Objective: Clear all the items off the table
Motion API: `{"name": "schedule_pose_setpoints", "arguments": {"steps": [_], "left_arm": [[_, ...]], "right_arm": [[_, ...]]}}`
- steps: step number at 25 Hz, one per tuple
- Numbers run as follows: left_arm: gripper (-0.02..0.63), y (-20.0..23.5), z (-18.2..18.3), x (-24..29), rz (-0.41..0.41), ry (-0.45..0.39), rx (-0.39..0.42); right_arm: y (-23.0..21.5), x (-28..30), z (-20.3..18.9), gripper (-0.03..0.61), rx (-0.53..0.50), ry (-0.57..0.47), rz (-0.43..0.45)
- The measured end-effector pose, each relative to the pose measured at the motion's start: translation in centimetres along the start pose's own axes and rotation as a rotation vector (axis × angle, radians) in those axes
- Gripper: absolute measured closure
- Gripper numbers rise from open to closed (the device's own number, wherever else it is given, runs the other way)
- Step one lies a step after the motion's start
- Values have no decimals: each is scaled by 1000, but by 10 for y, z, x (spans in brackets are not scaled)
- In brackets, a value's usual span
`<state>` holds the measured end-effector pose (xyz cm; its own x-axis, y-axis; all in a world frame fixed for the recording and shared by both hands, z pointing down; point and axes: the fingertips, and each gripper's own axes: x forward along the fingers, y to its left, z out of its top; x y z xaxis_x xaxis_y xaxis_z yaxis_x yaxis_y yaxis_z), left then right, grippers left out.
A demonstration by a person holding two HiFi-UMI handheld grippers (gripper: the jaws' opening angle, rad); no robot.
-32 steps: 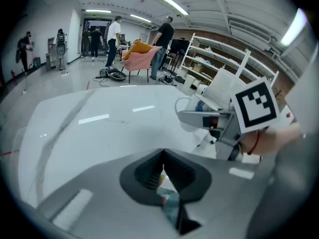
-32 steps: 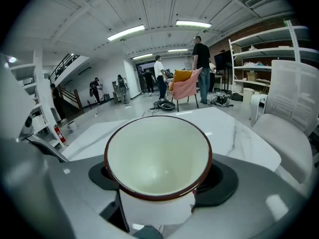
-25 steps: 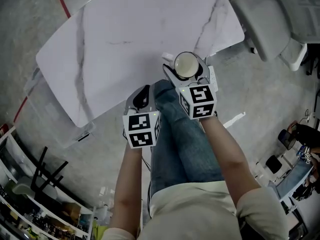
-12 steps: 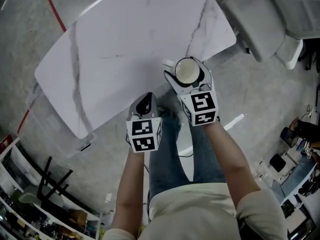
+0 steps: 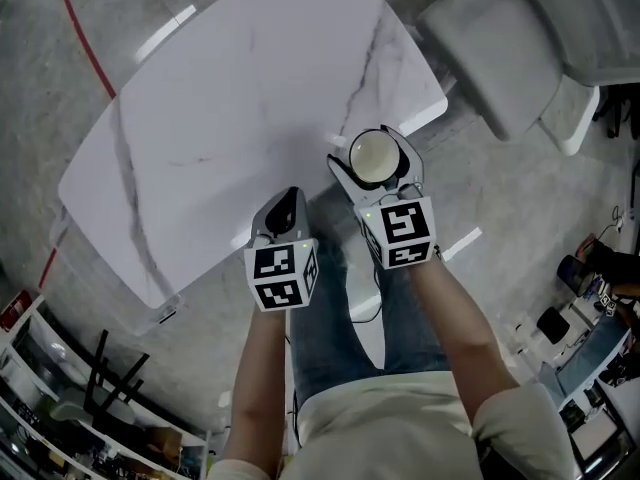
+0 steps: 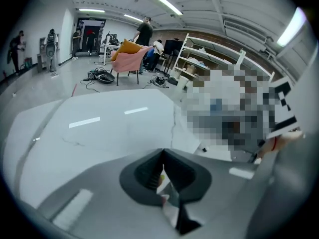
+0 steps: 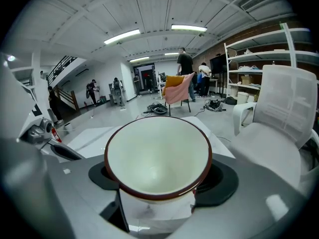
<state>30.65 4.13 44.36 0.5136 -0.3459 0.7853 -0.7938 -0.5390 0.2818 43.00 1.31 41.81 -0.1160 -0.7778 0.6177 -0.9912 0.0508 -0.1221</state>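
Cup [image 7: 157, 153] upright btwn right gripper [image 7: 158, 180] pads [image 7: 222, 180], clamped at sides.

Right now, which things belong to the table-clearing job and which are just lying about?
Job: cup held in right gripper; white marble table; left gripper, shut.
Lying about: white chair; shelving; pink-draped chair.

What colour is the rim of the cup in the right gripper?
The cup has a dark reddish-brown rim and cream inside; clearest in the right gripper view.
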Motion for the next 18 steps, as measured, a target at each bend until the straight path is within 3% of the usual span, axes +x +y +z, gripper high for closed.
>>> {"name": "schedule_pose_setpoints", "arguments": {"steps": [6,18], "left_arm": [[604,-40,33,41,-20,0,-4],[604,-139,97,114,-77,18,71]], "right_arm": [[-64,-1,8,176,-1,10,-23],[-203,-15,20,176,52,18,-108]]}}
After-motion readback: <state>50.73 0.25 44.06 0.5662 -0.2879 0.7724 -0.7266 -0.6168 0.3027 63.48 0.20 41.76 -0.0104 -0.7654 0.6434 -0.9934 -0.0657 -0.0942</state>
